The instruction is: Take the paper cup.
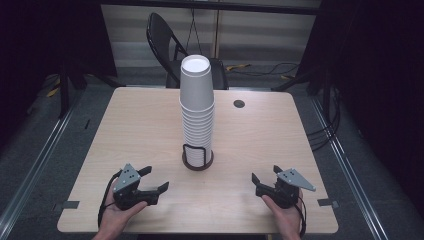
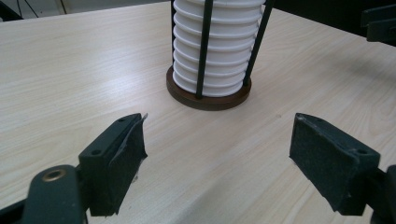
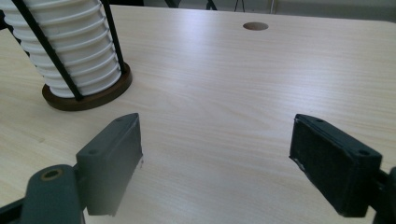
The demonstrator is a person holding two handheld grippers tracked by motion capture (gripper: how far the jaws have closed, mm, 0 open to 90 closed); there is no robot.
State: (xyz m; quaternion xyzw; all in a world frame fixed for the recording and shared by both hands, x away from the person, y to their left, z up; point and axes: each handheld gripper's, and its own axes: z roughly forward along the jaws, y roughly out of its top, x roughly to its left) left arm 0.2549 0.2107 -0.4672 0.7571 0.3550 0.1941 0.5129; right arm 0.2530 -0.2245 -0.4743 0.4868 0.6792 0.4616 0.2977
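cup stack top cut off

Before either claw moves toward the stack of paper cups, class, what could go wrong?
1. The stack of paper cups towers far above its wire holder, so a sideways nudge may topple it.
2. The cups are nested tightly; lifting the top cup may drag several along.

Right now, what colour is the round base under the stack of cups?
Dark brown; the round base under the white stack of cups shows best in the left gripper view.
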